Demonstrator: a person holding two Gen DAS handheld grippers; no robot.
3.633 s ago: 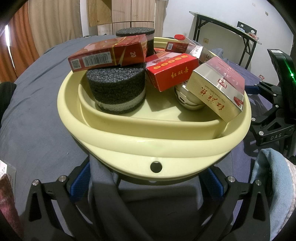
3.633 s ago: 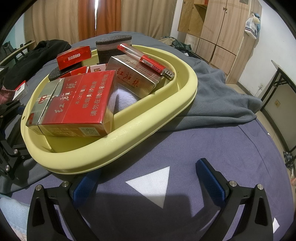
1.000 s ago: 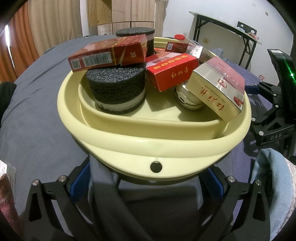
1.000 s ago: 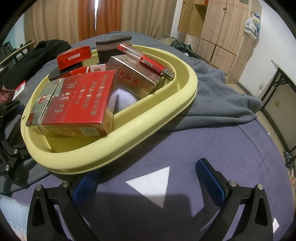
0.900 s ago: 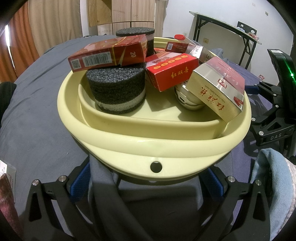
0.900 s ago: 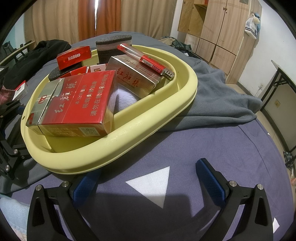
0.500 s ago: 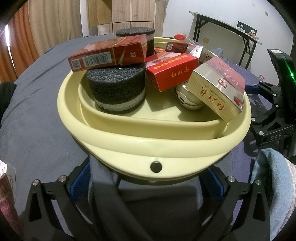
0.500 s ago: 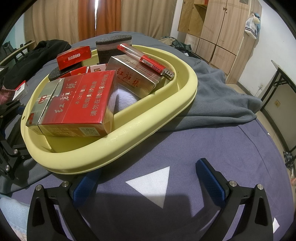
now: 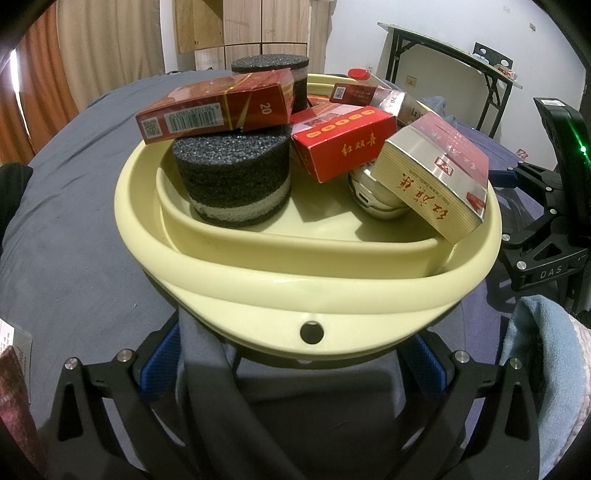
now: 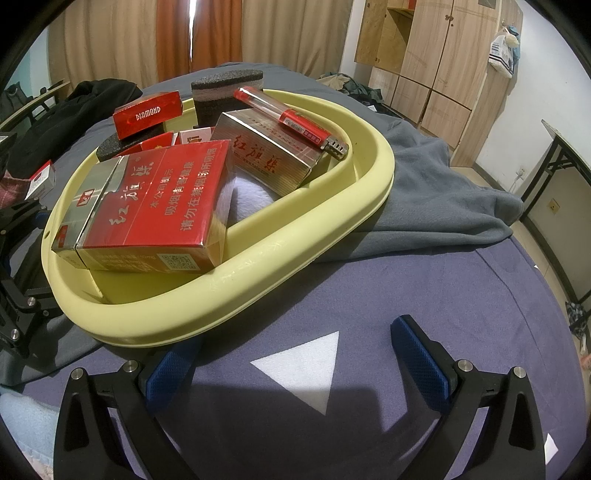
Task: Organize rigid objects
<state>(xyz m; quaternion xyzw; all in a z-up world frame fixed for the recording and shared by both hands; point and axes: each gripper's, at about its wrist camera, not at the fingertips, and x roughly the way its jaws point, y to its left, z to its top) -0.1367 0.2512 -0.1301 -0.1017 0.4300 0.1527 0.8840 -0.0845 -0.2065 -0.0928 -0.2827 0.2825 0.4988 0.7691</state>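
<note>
While both tongs gape wide and hold nothing, the yellow basin [image 9: 258, 291] sits on the bed [image 10: 461, 295], just beyond the left tongs [image 9: 291, 354] and left of the right tongs [image 10: 295, 354], piled with cigarette packs [image 10: 155, 199], foam blocks [image 9: 232, 177] and a lighter [image 10: 291, 122].

Both views evenly lit by indoor light from overhead; moderate brightness, no deep dark areas. Strong fisheye distortion: black vignette in all corners, straight furniture lines bow near the edges. Soft glare streak on the near rim of the pale yellow plastic basin [image 9: 306, 291]. Specular reflections on the silver-and-red cellophane-wrapped cigarette carton [image 10: 155, 206]. Soft shadow falls near-side of the black foam cylinder [image 9: 236, 181] onto the basin floor. Daylight glows through the gap in the orange curtains [image 10: 173, 33], far left. Focus sharp at centre; edges slightly smeared.
</note>
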